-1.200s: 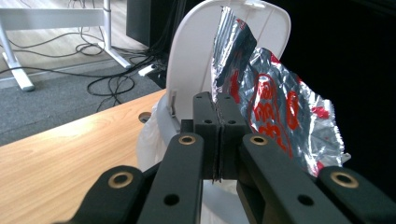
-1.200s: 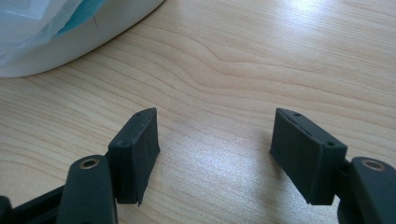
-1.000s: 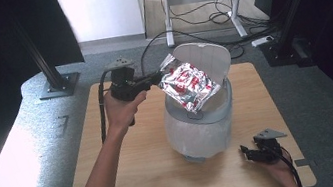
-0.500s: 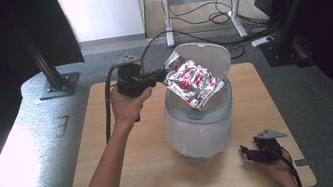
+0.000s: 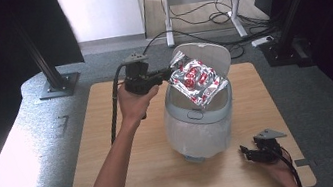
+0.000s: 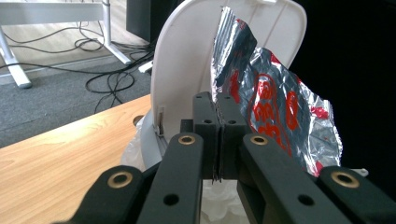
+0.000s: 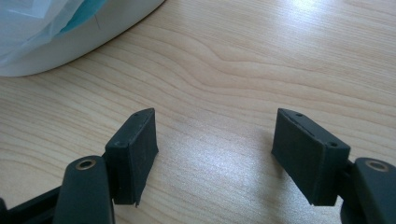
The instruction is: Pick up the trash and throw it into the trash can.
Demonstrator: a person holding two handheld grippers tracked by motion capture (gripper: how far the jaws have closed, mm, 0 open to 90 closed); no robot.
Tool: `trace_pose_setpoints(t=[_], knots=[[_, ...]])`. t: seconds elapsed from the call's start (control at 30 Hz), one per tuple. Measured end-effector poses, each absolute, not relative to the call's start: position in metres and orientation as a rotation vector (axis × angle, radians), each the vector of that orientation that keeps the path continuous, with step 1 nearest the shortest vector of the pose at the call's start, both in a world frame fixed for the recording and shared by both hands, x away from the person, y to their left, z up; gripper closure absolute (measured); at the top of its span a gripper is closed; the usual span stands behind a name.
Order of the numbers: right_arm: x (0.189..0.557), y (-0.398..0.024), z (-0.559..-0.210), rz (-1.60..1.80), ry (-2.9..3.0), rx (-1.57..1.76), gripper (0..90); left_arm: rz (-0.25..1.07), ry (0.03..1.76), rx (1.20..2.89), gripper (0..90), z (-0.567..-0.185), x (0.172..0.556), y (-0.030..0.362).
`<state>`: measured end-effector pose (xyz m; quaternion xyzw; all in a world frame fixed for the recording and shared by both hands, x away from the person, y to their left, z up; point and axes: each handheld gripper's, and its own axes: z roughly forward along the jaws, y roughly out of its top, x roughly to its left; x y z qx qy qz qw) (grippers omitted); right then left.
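Observation:
A crumpled silver foil bag (image 5: 199,80) with red print hangs tilted over the mouth of a white lidded bin (image 5: 200,128). The bin's lid (image 5: 208,52) stands raised behind the bag. My left gripper (image 5: 164,76) comes in from the left at the bin's rim and is shut on the bag's left edge. In the left gripper view its jaws (image 6: 217,100) are pressed together on the foil bag (image 6: 280,116), with the lid (image 6: 182,70) just beyond. My right gripper (image 5: 245,152) lies low at the table's front right, open with bare wood between its jaws (image 7: 215,140).
The bin is lined with a thin clear plastic bag (image 6: 135,149) and stands mid-table on the wooden tabletop (image 5: 110,133). A cable (image 5: 115,106) trails from the left gripper. A black stand (image 5: 53,78) and a desk with loose cords (image 5: 202,12) lie behind the table.
My left gripper has carried the foil bag a little to the right, further over the bin's opening. The right gripper has stayed where it was.

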<state>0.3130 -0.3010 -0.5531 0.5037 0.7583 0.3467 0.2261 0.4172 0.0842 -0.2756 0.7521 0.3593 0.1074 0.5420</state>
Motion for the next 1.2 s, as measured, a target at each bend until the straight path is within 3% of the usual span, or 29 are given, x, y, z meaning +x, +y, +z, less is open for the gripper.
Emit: trace_pose_setpoints(t=[0.73,0.8,0.87,0.93,1.03,1.2], knots=[[0.313,-0.301,-0.553,0.956,2.092,1.387,29.8,0.311,0.865,1.792,87.2,-0.282,0.421,0.069],[0.313,-0.301,-0.553,0.957,2.092,1.387,29.7,0.29,0.847,1.81,81.6,-0.285,0.423,0.066],[0.313,-0.301,-0.553,0.956,2.092,1.387,29.7,0.302,0.829,1.822,62.3,-0.288,0.424,0.062],[0.313,-0.301,-0.553,0.956,2.092,1.387,29.7,0.343,0.822,1.827,52.3,-0.289,0.422,0.06],[0.313,-0.301,-0.553,0.957,2.092,1.387,29.7,0.349,0.803,1.827,46.2,-0.288,0.421,0.061],[0.313,-0.301,-0.553,0.956,2.092,1.387,29.7,0.349,0.793,1.837,45.3,-0.286,0.416,0.064]])
